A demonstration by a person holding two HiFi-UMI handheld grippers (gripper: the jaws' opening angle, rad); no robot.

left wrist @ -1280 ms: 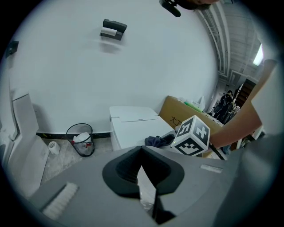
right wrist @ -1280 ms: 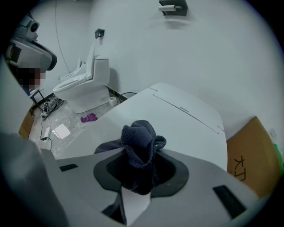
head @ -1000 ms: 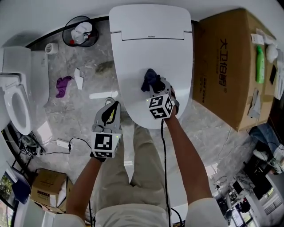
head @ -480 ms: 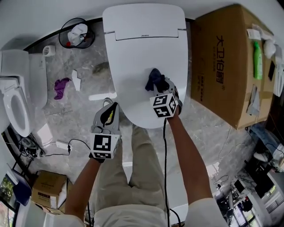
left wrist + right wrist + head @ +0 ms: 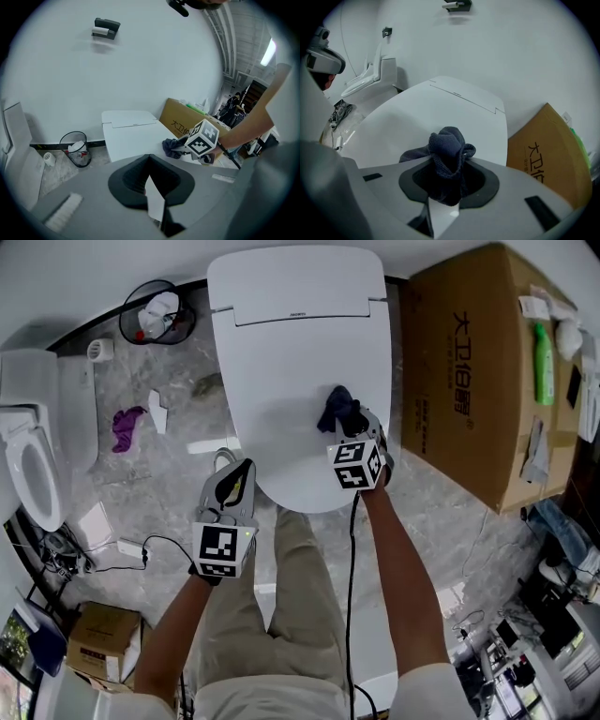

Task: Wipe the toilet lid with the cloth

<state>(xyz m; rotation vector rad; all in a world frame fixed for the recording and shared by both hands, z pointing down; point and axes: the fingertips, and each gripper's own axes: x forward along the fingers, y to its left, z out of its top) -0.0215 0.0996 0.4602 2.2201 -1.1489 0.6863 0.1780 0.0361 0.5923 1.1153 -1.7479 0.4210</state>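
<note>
Right tongs [image 5: 347, 424] around dark cloth [image 5: 335, 408] atop toilet lid [image 5: 286, 371]

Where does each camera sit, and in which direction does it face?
Head view: on the person's head, facing steeply down at the toilet lid; the left gripper, the right gripper and both forearms show.
Left gripper view: on the left gripper, beside the lid, facing the wall; its closed, empty jaws and the right forearm show.
Right gripper view: on the right gripper, above the lid, facing the wall; its jaws hold the cloth.
Shared: both gripper views show the lid and the cardboard box.
</note>
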